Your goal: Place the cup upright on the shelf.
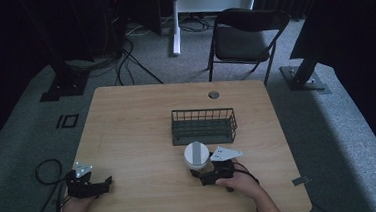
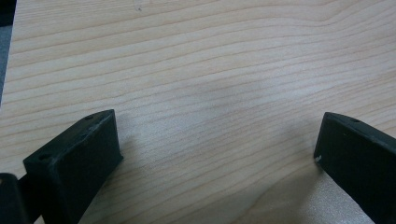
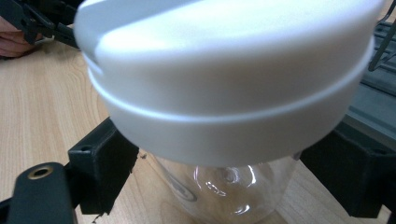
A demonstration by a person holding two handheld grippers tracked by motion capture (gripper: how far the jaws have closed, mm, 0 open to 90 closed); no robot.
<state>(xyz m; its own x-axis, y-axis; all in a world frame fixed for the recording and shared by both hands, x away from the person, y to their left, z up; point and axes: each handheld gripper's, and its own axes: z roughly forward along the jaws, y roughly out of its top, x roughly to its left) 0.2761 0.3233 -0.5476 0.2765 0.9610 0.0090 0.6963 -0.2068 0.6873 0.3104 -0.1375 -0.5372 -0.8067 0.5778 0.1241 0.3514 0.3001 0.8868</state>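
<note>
Two black jaws of the right gripper point(image 1: 199, 172) flank a clear jar point(image 3: 224, 184) with a white lid point(image 3: 229, 70) — upright, long axis vertical, on the wooden table point(image 1: 138, 134) just before the wire basket point(image 1: 204, 126). Whether they press the glass, I cannot tell. Up close, the right gripper view reveals the transparent wall; from above, a round lid. Left gripper point(image 1: 106, 184) — jaws spread over bare woodgrain.

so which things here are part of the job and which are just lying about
In the job: jar with a white lid, right hand-held gripper around it, wire basket just beyond.

Lying about: left hand-held gripper, open over bare table; folding chair; floor cables.
</note>
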